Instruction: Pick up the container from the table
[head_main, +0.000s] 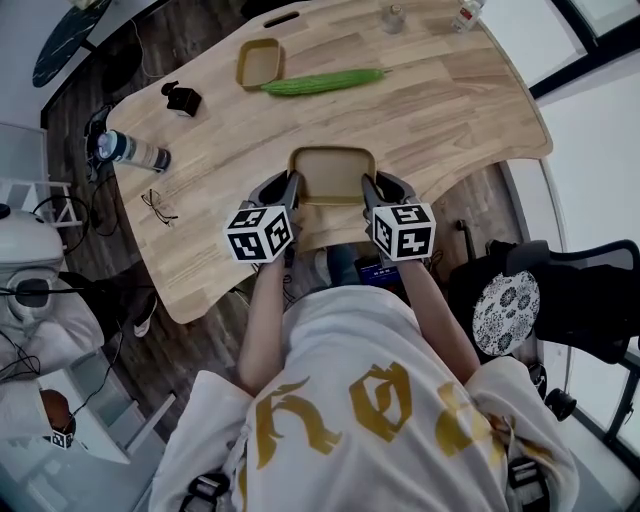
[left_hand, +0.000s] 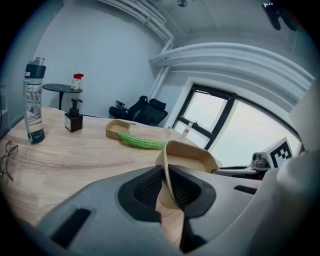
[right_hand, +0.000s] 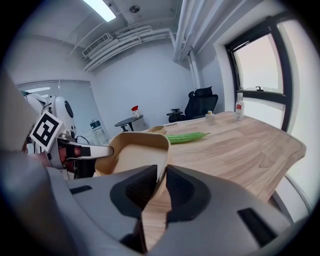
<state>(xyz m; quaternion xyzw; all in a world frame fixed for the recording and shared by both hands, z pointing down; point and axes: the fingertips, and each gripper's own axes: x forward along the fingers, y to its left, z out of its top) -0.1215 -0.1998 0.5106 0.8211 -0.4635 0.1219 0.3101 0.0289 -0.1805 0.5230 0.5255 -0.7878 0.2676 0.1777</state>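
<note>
Both grippers are working one thing here, the container (head_main: 332, 178); it is a shallow tan tray, rectangular with rounded corners, thin-walled and matte, with nothing inside it; it is hanging open side up between the two claws over the near edge of the wooden table (head_main: 450, 110), straight in front of the person, and it appears to be off the wood. The left gripper (left_hand: 166, 172) is pinching the tray's left wall, jaws drawn narrow with the thin rim running up between the dark ribbed pads; the right gripper (right_hand: 161, 172) is doing the same on the opposite wall, jaws narrow and clamping the rim. Farther back on the table a long green bumpy vegetable (head_main: 322, 82) is lying just beside a second, smaller tan tray (head_main: 259, 62).
</note>
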